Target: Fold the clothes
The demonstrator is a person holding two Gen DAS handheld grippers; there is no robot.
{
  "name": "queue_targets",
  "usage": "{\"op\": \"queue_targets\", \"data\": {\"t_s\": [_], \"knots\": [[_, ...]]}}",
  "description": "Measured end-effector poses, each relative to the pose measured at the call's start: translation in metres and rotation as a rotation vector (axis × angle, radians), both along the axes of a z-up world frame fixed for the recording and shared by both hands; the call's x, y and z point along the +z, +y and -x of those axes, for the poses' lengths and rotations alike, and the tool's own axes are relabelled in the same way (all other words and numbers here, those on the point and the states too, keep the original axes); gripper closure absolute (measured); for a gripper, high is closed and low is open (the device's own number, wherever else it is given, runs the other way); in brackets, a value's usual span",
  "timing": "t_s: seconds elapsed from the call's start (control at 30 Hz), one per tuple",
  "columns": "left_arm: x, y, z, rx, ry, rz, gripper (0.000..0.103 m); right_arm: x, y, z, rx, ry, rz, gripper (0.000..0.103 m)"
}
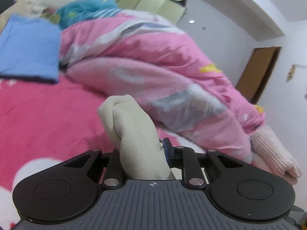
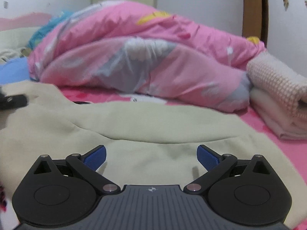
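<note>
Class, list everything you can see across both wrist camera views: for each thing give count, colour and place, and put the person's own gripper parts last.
Garment: one, cream, spread on the bed under the right gripper; a bunched part is pinched in the left gripper.
Bed sheet: one, hot pink with white patches, under everything.
Quilt: one, pink with grey, white and yellow print, heaped across the bed.
Folded blue item: one, light blue, at the quilt's left.
Teal cloth: one, blue-green, behind the quilt.
Folded blanket: one, pale pink waffle knit, on the bed at right.
Cabinet: one, pale yellow-green, by the far wall.
Door: one, brown, right wall.
Left gripper: black, fingers shut on cream cloth.
Right gripper: black, blue fingers open above the garment.
</note>
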State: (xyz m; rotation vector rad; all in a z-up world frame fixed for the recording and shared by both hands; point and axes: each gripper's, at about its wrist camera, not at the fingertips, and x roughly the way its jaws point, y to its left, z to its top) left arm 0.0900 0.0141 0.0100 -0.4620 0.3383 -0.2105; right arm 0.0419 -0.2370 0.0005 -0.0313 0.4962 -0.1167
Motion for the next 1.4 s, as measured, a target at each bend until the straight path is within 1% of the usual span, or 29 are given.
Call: {"op": "queue_targets", "data": {"t_s": [0.03,0.1,0.13,0.17,0.2,0.27,0.37,0.47,0.53,0.57,0.7,0.77,0.8,0.9,0.93,0.97,1.0,1.07,1.13,1.17,1.23,1.3,1.33,1.37,1.4], "knots": [[0.005,-0.004,0.001,-0.010,-0.016,-0.010,0.085,0.002,-0.002,0.007,0.017,-0.012,0.009,0.009],[0.013,-0.013,0.003,-0.033,-0.043,-0.024,0.085,0.000,-0.001,0.016,0.053,-0.006,0.045,0.028],[0.017,-0.017,0.004,-0.044,-0.055,-0.029,0.085,-0.006,0.001,0.017,0.079,0.028,0.059,0.031],[0.019,-0.021,0.004,-0.054,-0.063,-0.037,0.085,-0.013,0.002,0.018,0.102,0.063,0.071,0.038],[0.022,-0.026,0.004,-0.064,-0.071,-0.044,0.085,-0.021,0.003,0.017,0.113,0.087,0.072,0.039],[0.026,-0.038,0.004,-0.085,-0.090,-0.079,0.085,-0.022,0.000,0.021,0.113,0.064,0.053,0.040],[0.034,-0.056,0.003,-0.128,-0.116,-0.118,0.085,-0.019,-0.012,0.025,0.095,0.037,-0.013,0.048],[0.042,-0.077,0.002,-0.181,-0.140,-0.144,0.086,-0.013,-0.036,0.034,0.041,0.000,-0.101,0.051],[0.046,-0.093,0.001,-0.225,-0.153,-0.157,0.087,-0.003,-0.056,0.045,-0.012,-0.044,-0.172,0.051],[0.046,-0.101,0.000,-0.253,-0.156,-0.164,0.089,0.002,-0.066,0.052,-0.037,-0.069,-0.205,0.051],[0.031,-0.154,-0.005,-0.415,-0.137,-0.233,0.091,0.018,-0.108,0.083,-0.138,-0.166,-0.312,0.051],[0.024,-0.180,-0.007,-0.496,-0.127,-0.268,0.092,0.020,-0.128,0.095,-0.186,-0.188,-0.372,0.051],[0.015,-0.192,-0.008,-0.534,-0.106,-0.313,0.092,0.021,-0.137,0.101,-0.207,-0.197,-0.401,0.051],[-0.012,-0.228,-0.009,-0.645,-0.046,-0.446,0.084,0.014,-0.150,0.107,-0.239,-0.188,-0.475,0.051],[-0.016,-0.232,-0.005,-0.664,-0.059,-0.472,0.073,0.011,-0.155,0.109,-0.250,-0.184,-0.500,0.051],[-0.016,-0.230,-0.002,-0.687,-0.073,-0.458,0.061,0.009,-0.159,0.111,-0.261,-0.181,-0.524,0.051],[-0.013,-0.224,0.000,-0.718,-0.077,-0.414,0.055,0.007,-0.164,0.113,-0.271,-0.178,-0.549,0.051],[-0.005,-0.212,0.004,-0.772,-0.081,-0.328,0.030,0.002,-0.173,0.117,-0.293,-0.172,-0.598,0.050],[0.007,-0.199,0.009,-0.811,-0.084,-0.242,0.022,-0.002,-0.181,0.121,-0.312,-0.167,-0.645,0.048],[0.012,-0.194,0.011,-0.821,-0.079,-0.210,0.019,-0.002,-0.181,0.121,-0.313,-0.170,-0.659,0.047],[0.019,-0.179,0.019,-0.838,-0.056,-0.146,0.019,0.000,-0.182,0.122,-0.311,-0.176,-0.682,0.045],[0.027,-0.165,0.018,-0.840,-0.039,-0.087,0.019,0.003,-0.180,0.122,-0.302,-0.180,-0.704,0.039],[0.030,-0.153,0.020,-0.827,-0.042,-0.055,0.016,0.004,-0.179,0.123,-0.294,-0.181,-0.716,0.038],[0.033,-0.142,0.021,-0.801,-0.044,-0.034,0.009,0.005,-0.177,0.124,-0.284,-0.185,-0.729,0.035],[0.035,-0.130,0.022,-0.775,-0.047,-0.013,0.007,0.006,-0.176,0.124,-0.273,-0.188,-0.743,0.031]]}}
